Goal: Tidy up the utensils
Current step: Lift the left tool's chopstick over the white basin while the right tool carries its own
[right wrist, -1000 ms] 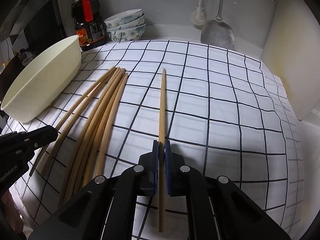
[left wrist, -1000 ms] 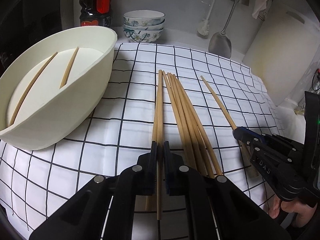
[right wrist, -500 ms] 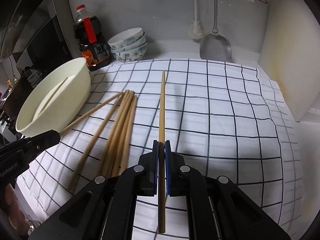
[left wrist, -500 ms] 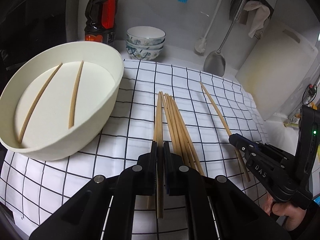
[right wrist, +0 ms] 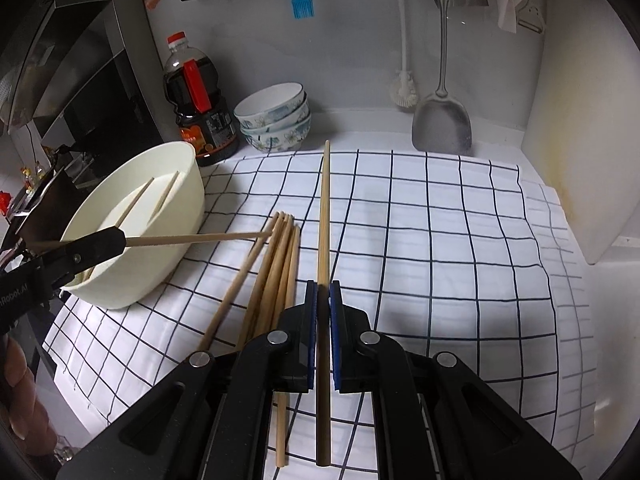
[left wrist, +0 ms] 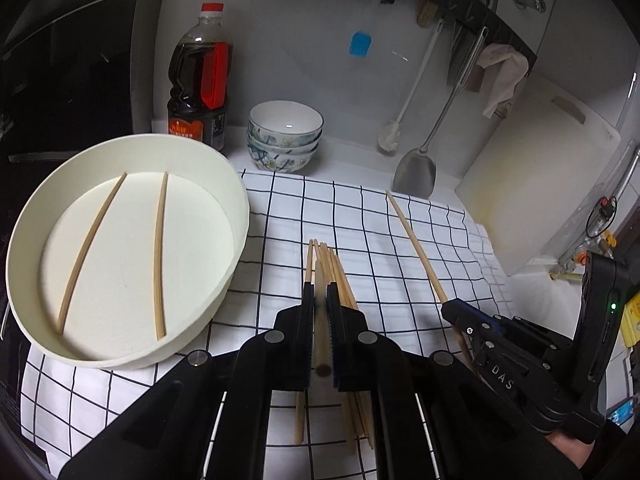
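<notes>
The left gripper (left wrist: 319,300) is closed on one chopstick (left wrist: 321,320). In the left wrist view this chopstick runs between the two fingers in the lower middle of the frame, and its round end faces the camera. In the right wrist view the same gripper (right wrist: 120,240) appears at the left edge, and its chopstick (right wrist: 200,238) points to the right, lifted above the cloth, in front of the basin.

The right gripper (right wrist: 323,292) is also closed on a single chopstick (right wrist: 325,220), which goes straight up the middle of the frame toward the stacked bowls (right wrist: 276,120). In the left wrist view this gripper (left wrist: 450,310) is at the lower right, with its chopstick (left wrist: 412,240) slanting to the upper left.

A bundle of chopsticks (right wrist: 276,264) lies on the checked cloth (right wrist: 440,240) that covers the worktop, just left of the right gripper. In the left wrist view the bundle (left wrist: 332,264) shows above and under the left gripper's fingers.

The white basin (left wrist: 236,208) stands at the left of the frame, partly on the cloth. Two chopsticks (left wrist: 160,256) lie apart on its bottom.

Behind the cloth, near the wall, there are a dark sauce bottle (left wrist: 200,76), a metal spatula (left wrist: 416,176) and a white brush (left wrist: 390,140).
</notes>
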`<action>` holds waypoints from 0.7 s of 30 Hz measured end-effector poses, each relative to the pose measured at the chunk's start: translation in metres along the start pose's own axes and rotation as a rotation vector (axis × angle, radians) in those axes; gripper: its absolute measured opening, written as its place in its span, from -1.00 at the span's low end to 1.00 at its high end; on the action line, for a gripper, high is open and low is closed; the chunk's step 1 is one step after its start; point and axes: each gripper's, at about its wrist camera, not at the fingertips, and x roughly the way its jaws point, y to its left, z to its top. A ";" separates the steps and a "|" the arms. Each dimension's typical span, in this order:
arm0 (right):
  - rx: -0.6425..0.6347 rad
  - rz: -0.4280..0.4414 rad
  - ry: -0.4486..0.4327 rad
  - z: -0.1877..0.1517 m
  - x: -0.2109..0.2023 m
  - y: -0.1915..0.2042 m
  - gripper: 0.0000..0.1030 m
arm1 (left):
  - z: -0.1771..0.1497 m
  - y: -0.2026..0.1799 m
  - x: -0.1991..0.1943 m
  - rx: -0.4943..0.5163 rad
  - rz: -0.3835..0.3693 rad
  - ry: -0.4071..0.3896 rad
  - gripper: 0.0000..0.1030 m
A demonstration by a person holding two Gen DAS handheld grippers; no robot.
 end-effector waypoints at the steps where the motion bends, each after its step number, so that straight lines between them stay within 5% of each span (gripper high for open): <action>1: -0.002 -0.001 -0.003 0.001 -0.001 0.001 -0.89 | 0.002 0.000 -0.001 -0.001 -0.002 -0.005 -0.87; 21: -0.044 0.015 -0.085 0.035 -0.027 0.026 -0.89 | 0.056 0.006 -0.054 -0.016 -0.067 -0.160 -0.87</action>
